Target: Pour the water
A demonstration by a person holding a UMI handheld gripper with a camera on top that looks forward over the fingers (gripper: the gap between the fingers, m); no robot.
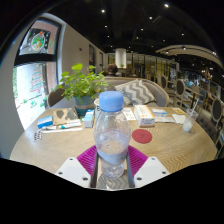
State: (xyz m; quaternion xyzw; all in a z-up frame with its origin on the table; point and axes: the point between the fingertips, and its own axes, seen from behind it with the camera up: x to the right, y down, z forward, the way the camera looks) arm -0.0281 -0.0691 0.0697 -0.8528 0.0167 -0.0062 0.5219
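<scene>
The gripper point(111, 170) has its fingers clamped on a capped clear water bottle point(111, 135), upright over a magenta coaster point(108, 158) on the round wooden table point(170, 150). Step in hand looks like carrying; pouring next calls for uncapping and a receiving cup.

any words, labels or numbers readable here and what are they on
None can be read.
Water bottle, standing between the claw fingers: no label shows.
Books and papers on the round table: covers too small and blurred to read.
Wall poster: a picture only, any lettering too small to tell.
</scene>
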